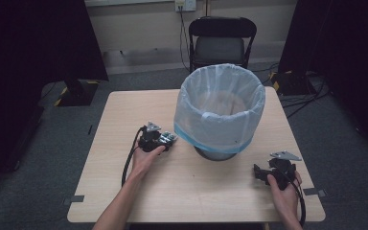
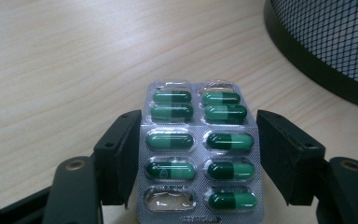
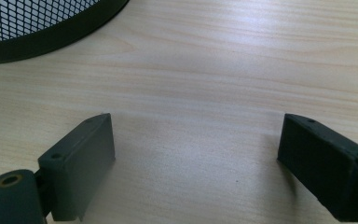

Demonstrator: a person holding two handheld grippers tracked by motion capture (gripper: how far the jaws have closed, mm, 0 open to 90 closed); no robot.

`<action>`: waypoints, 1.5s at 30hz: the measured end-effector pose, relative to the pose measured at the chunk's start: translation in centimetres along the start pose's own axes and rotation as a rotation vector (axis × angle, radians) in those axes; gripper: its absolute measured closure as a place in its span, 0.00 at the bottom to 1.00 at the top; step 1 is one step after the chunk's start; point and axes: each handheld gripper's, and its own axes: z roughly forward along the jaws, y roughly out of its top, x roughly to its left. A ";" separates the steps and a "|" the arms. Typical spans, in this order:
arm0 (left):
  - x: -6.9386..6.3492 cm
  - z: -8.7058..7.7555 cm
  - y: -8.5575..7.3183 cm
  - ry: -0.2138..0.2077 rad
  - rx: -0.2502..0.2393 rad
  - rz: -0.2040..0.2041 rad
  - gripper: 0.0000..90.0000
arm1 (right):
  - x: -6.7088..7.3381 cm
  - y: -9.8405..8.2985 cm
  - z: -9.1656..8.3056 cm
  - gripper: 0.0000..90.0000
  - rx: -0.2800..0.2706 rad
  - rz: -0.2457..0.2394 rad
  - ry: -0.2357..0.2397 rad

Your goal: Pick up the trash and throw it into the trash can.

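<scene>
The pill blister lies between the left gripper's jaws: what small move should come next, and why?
Probably close the left gripper on the pill blister: its jaws stand on both sides with a gap at the right, so nothing is held yet. The lined bin stands close by.

Bare forearms, no sleeves; left gripper and right gripper either side of the bin, both black with blocky rectangular jaws, small screw holes, brass-ringed pivots, grey three-cornered top plates, black cables trailing back along the arms.
</scene>
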 end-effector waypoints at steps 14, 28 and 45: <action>-0.1 -3.3 0.8 -0.051 -0.077 0.002 0.38 | 0.0 0.0 0.0 0.11 0.000 0.000 0.000; 0.6 -8.0 3.9 -0.108 -0.189 0.035 0.38 | 0.0 0.0 0.0 0.11 0.000 0.000 0.000; 0.0 -11.6 8.4 -0.163 -0.310 0.071 0.38 | 0.0 0.0 0.0 0.11 0.000 0.000 0.000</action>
